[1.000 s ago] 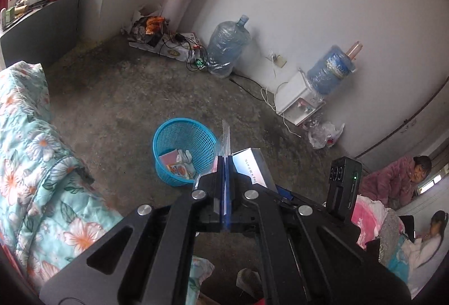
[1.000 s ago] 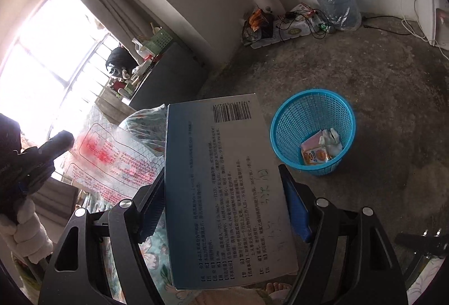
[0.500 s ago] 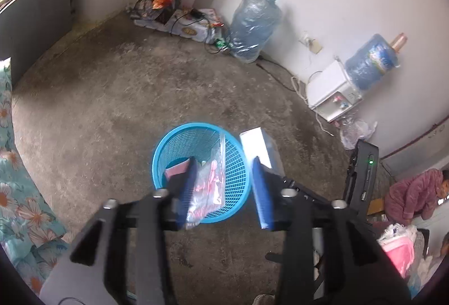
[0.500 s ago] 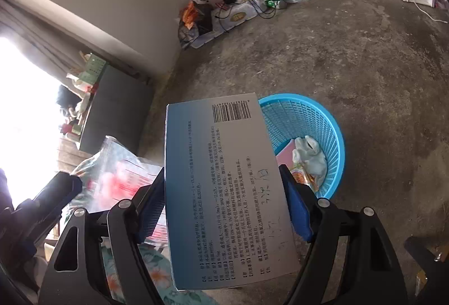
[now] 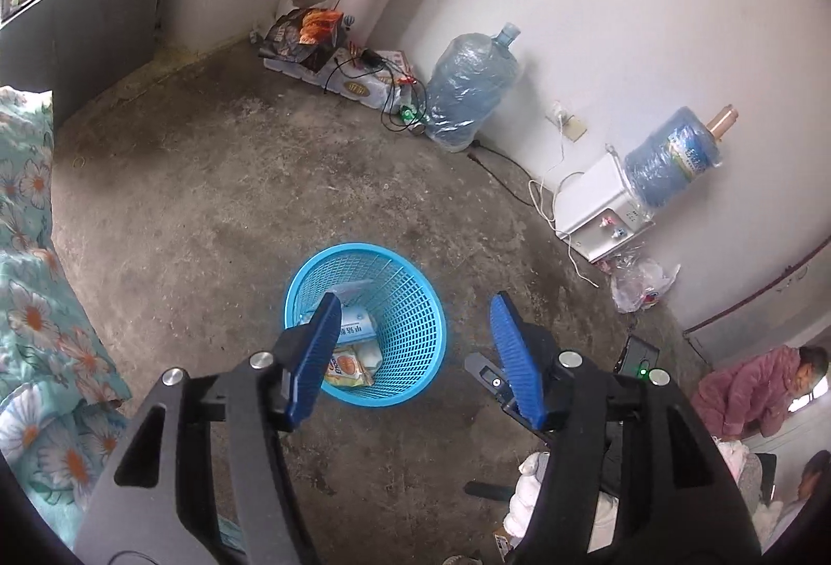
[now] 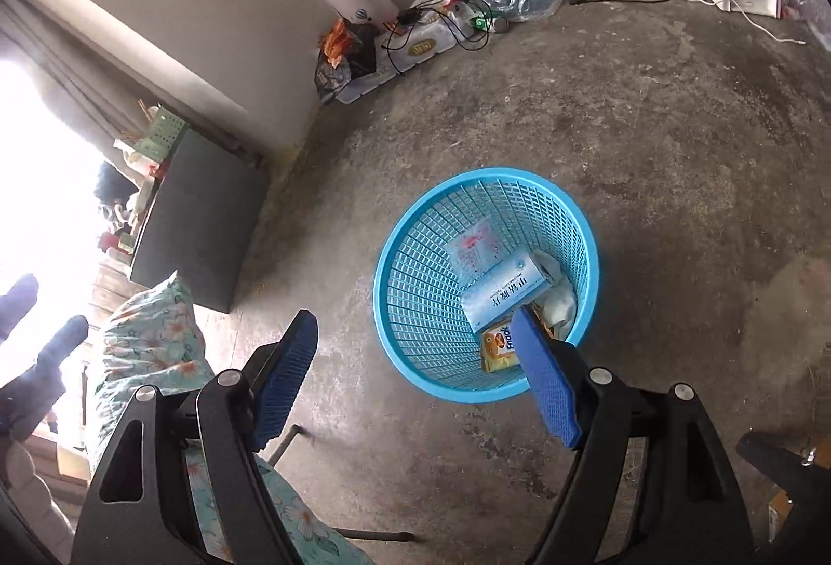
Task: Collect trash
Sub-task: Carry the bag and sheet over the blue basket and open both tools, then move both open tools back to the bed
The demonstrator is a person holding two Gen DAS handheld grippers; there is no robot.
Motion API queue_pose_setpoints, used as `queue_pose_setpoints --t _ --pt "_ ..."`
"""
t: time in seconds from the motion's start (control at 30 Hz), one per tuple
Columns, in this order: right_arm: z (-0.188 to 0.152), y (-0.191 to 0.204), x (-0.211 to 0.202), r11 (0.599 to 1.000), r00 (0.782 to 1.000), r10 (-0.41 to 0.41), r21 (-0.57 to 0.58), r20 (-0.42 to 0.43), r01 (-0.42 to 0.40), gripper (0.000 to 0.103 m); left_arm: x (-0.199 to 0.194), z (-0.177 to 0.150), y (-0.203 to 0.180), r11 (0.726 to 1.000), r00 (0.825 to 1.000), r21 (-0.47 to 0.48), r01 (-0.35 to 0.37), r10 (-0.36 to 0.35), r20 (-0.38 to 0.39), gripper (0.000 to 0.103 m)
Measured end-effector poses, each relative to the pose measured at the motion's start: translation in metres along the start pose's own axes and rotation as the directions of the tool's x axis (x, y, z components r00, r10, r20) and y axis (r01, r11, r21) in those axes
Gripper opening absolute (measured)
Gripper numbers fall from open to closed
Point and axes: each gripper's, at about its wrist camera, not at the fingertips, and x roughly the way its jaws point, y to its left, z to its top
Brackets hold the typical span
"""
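A blue mesh basket [image 5: 363, 248] stands on the concrete floor below both grippers. Inside it lie a blue-and-white box [image 6: 506, 290], a clear bag with pink print [image 6: 472, 251] and an orange snack packet [image 6: 496, 349]. The left wrist view shows the same box [image 5: 356, 328] and packet [image 5: 345, 365]. My left gripper [image 5: 415, 305] hangs over the basket's near rim, its jaws opening with nothing between them. My right gripper [image 6: 413, 318] stands open and empty above the basket [image 6: 488, 173], its right finger over the near rim.
Floral bedding [image 5: 31, 305] lies at the left. Along the wall are a water jug [image 5: 472, 97], cables on packs [image 5: 358, 71], a dispenser [image 5: 602, 212] and a plastic bag [image 5: 641, 279]. A seated person [image 5: 753, 399] is at the right; chair legs [image 6: 789, 476] show near the bottom.
The left jaws went from shut on a clear bag to open, and the bag fell into the basket. The right gripper let go of the box, which now lies in the basket. Both grippers sank closer.
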Motion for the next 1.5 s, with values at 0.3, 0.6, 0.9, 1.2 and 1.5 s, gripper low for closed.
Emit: queue_pose_setpoints --t 0.3,0.6,0.9,1.2,1.5 --pt "-0.049 0.05 -0.101 0.978 0.985 -0.023 -0.201 0.168 0.057 0.089 -0.133 -0.041 -0.055 0.994 0.975 0.109 0.024 -0.048 0.219 0.08" --pt "-0.098 0.117 -0.195 0.912 0.943 0.057 -0.4 0.329 0.084 0.097 -0.249 -0.111 -0.057 0.99 0.922 0.094 -0.104 0.06 0.383 0.094" --pt "-0.151 0.182 -0.243 0.814 0.931 0.256 -0.577 0.261 -0.062 0.097 -0.345 -0.175 -0.017 0.985 0.865 -0.061 -0.159 0.169 0.473 0.094" --pt "-0.217 0.222 -0.248 0.7 0.934 0.349 -0.684 0.073 -0.208 0.097 -0.437 -0.258 0.04 0.944 0.786 -0.204 -0.259 0.329 0.523 0.094" --pt "-0.262 0.253 -0.218 0.606 0.906 0.38 -0.69 -0.185 -0.396 0.097 -0.505 -0.338 0.095 0.831 0.682 -0.411 -0.375 0.548 0.485 0.094"
